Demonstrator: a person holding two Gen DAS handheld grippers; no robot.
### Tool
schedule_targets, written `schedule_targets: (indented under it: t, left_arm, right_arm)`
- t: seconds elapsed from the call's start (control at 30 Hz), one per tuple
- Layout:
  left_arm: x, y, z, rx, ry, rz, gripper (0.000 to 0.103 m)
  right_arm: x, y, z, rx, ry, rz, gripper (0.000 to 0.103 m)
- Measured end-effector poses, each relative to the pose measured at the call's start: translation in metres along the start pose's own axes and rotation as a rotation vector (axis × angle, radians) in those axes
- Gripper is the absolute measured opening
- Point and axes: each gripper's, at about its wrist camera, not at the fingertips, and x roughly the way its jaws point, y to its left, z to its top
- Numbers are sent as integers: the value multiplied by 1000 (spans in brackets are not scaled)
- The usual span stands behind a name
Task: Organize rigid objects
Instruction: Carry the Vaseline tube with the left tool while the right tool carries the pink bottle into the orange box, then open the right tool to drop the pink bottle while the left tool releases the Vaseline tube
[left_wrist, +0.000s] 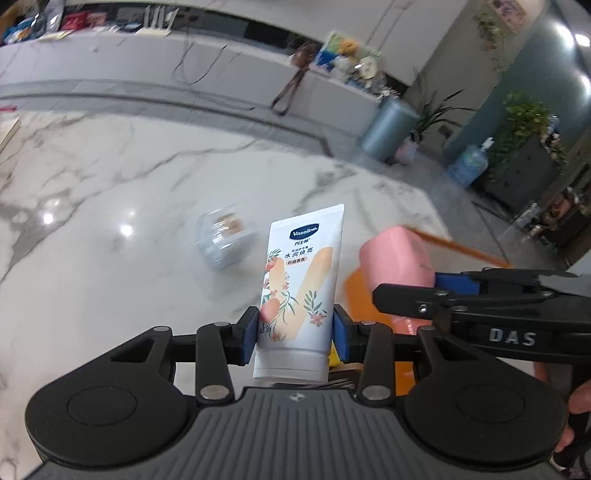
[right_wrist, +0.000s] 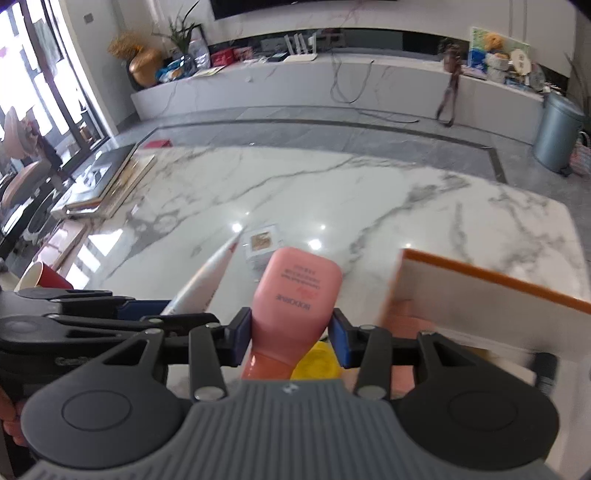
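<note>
My left gripper (left_wrist: 294, 330) is shut on a white Vaseline tube (left_wrist: 299, 291), cap toward the camera, held above the marble table (left_wrist: 110, 221). My right gripper (right_wrist: 289, 341) is shut on a pink bottle (right_wrist: 295, 302), held just right of the left one. In the left wrist view the pink bottle (left_wrist: 397, 260) and the right gripper show at the right. In the right wrist view the white tube (right_wrist: 207, 282) shows edge-on at the left. An orange-rimmed box (right_wrist: 491, 306) sits close below on the right. A small clear box (left_wrist: 223, 236) lies on the table ahead.
A yellow object (right_wrist: 317, 360) lies under the grippers by the orange box (left_wrist: 360, 295). A red paper cup (right_wrist: 44, 277) and flat boards (right_wrist: 107, 177) sit at the table's left edge. A grey bin (right_wrist: 557, 131) stands on the floor beyond.
</note>
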Motion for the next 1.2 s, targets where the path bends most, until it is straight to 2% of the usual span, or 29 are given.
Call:
schedule_targets:
  t: [0.1,0.27,0.37,0.5,0.57,0.67,0.87,0.97,1.2]
  left_arm:
    - [-8,-32,6,53,-15,-40,47]
    - [-9,-92,6,176,10,-87,47]
    - [-1,-122,2,232,29,-110,47]
    - [19,-149,-5,259,69,-123,47]
    - [28,-157,-11,268,95,-118,47]
    - [41,-168,-15,294,134,-71,47]
    - [56,-171,-21,333,186,-5,47]
    - [55,-168,-23,332,174,25,47]
    - [62,-168,-22,344,177,55,47]
  right_arm:
    - [-23,-18,-4,16,-17,-38,45]
    - [-52,-51,-17,43,-12,-118,45]
    - [-66,-71,-29,66,-9,-153,45]
    - [-74,-90,-43,78,15,-177,45]
    - [-74,-99,-51,88,32,-177,45]
    - [-65,-111,-63,119,67,-165,45]
    - [-38,-123,-79,166,131,-113,45]
    - [-24,-124,-85,181,170,-64,45]
    - [2,-121,-90,187,209,-13,45]
